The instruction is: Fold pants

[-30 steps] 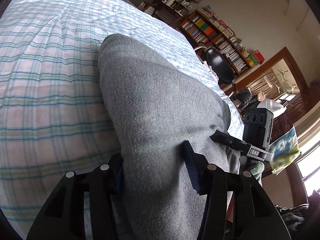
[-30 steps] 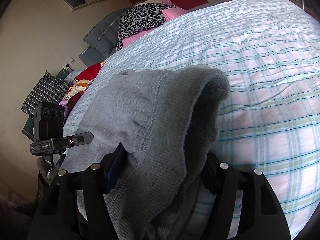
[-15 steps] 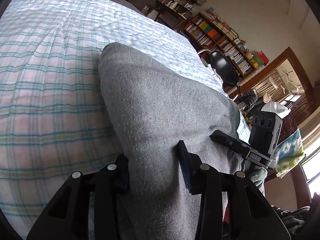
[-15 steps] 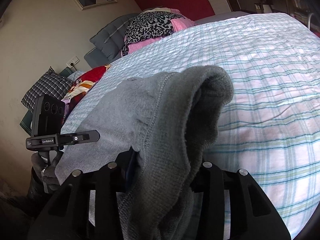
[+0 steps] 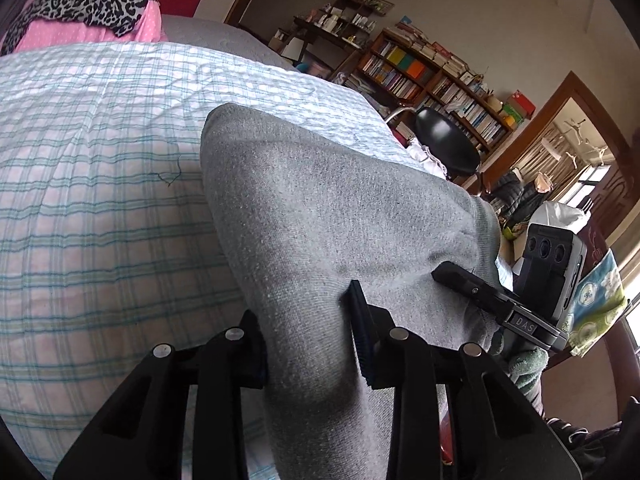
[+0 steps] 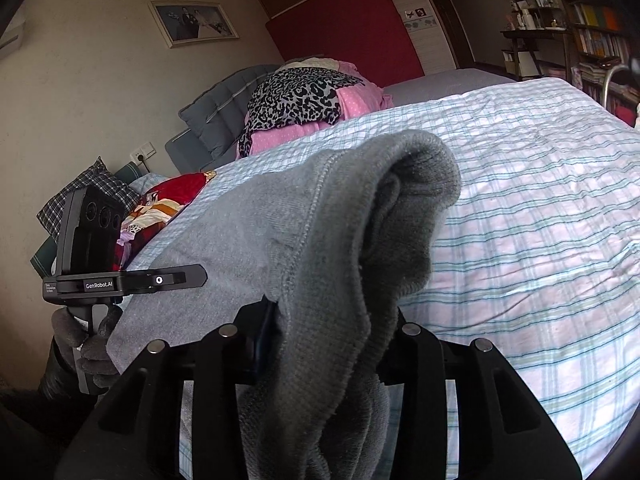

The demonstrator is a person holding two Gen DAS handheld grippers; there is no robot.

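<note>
Grey knit pants (image 5: 320, 208) lie along the near side of a bed with a plaid sheet (image 5: 100, 200). My left gripper (image 5: 308, 332) is shut on one end of the pants and holds it raised. My right gripper (image 6: 332, 328) is shut on the other end (image 6: 360, 220), where the fabric bunches up and drapes over the jaws, hiding the fingertips. Each gripper shows in the other's view: the right one (image 5: 500, 304) at the far end of the pants, the left one (image 6: 120, 276) held by a gloved hand.
A pink and leopard-print pile (image 6: 304, 100) lies at the head of the bed by grey cushions (image 6: 216, 120). Red patterned cloth (image 6: 160, 208) and a checked pillow lie at the bed's side. Bookshelves (image 5: 432, 80), a black chair (image 5: 448, 144) and a doorway stand beyond the bed.
Both grippers have lifted and tilted up with the pants in them; more of the room and the bed's head now shows. Both grips are unchanged.
</note>
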